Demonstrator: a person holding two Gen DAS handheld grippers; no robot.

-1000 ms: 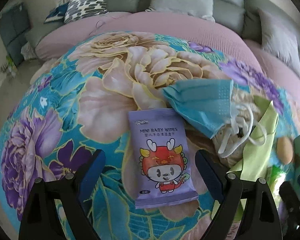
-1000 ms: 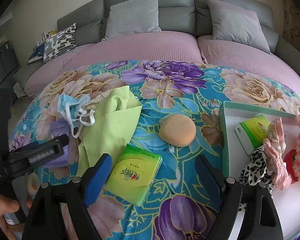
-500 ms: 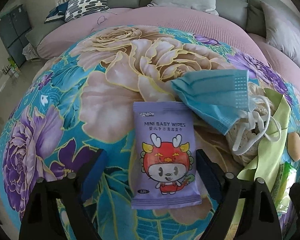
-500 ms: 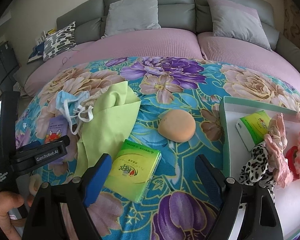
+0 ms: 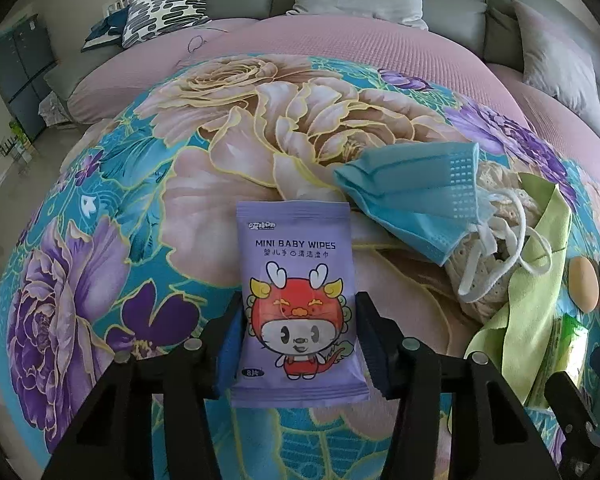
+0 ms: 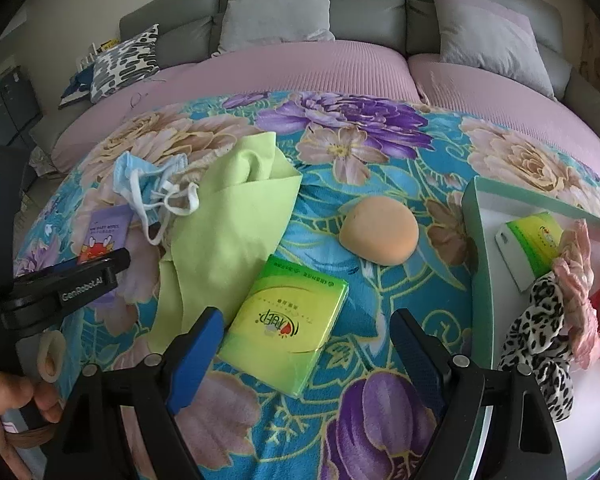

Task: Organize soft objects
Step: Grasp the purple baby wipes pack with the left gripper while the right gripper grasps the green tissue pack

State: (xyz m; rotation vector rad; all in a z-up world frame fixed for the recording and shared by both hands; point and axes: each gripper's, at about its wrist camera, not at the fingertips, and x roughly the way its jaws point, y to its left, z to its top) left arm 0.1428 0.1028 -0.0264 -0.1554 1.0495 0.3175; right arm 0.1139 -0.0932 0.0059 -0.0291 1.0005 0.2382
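Observation:
A purple pack of mini baby wipes (image 5: 300, 300) lies on the floral blanket (image 5: 140, 208). My left gripper (image 5: 298, 344) is shut on its lower half, one finger on each side edge. The pack also shows in the right wrist view (image 6: 104, 232). My right gripper (image 6: 306, 344) is open and empty above a green tissue pack (image 6: 286, 320). A blue face mask (image 5: 416, 200), a light green cloth (image 6: 236, 216) and an orange sponge ball (image 6: 378, 230) lie nearby.
A white tray with a green rim (image 6: 480, 264) at the right holds a green tissue pack (image 6: 534, 244), a leopard scrunchie (image 6: 540, 332) and pink soft items. A tape roll (image 6: 52, 354) lies at the blanket's near left. Grey cushions (image 6: 276, 12) line the sofa back.
My left gripper moved forward and closed its fingers from wide open onto the sides of the wipes pack. The right gripper stayed open and shifted only slightly.

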